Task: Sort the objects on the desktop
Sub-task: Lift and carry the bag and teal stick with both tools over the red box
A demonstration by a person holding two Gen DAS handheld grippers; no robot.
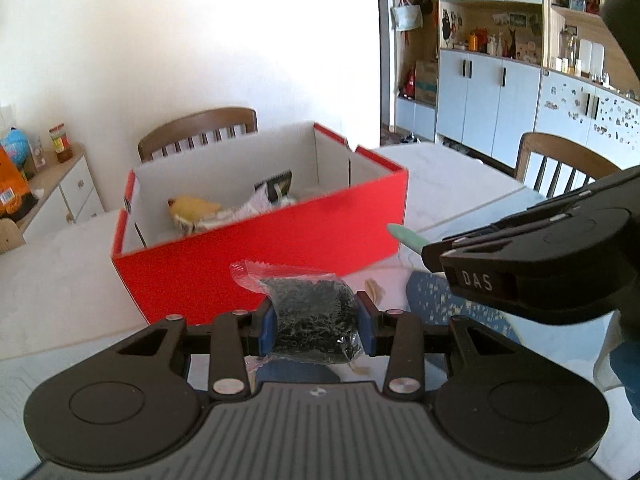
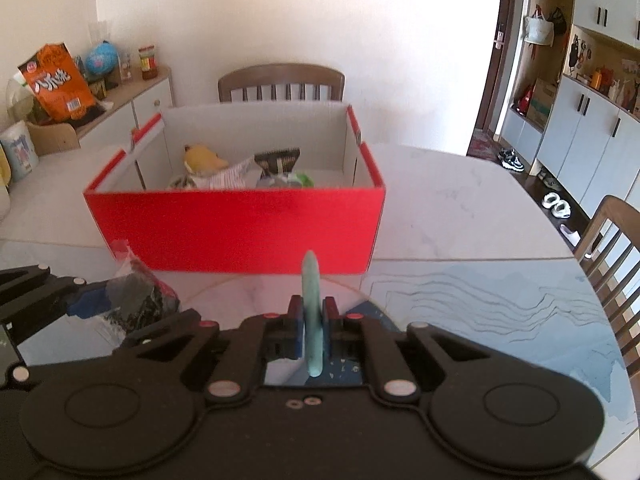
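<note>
The left hand-held gripper [image 1: 316,330] is clamped on a clear packet of dark dried leaves [image 1: 310,316], its blue pads pressing the packet's two sides so that the crimped, empty end of the wrapper pokes forward and to the left, clear of the table [image 1: 60,280]. The right hand-held gripper [image 2: 313,330] is closed almost completely on a thin pale-green stick [image 2: 311,300], held edge-on between the pads; the stick's long axis runs straight out along the fingers, its rounded tip aimed at the box ahead.

From both grippers the goal lies the same way: forward, across a short stretch of bare table. The red cardboard box [image 2: 236,228] stands open-topped with its long red front wall facing the two hands, and it already holds a yellow soft toy [image 2: 202,158] and several snack wrappers [image 2: 276,164] toward its left and middle; the right part of its floor looks free.

In the right wrist view the box sits squarely ahead, while in the left wrist view it lies a little left of centre, with its near corner closest. Neither load is over the rim yet; both appear lower than or level with the front wall's top edge. Judging from this, each hand must carry its item up and over that wall before letting go, and the two hands seem about equally near.
</note>
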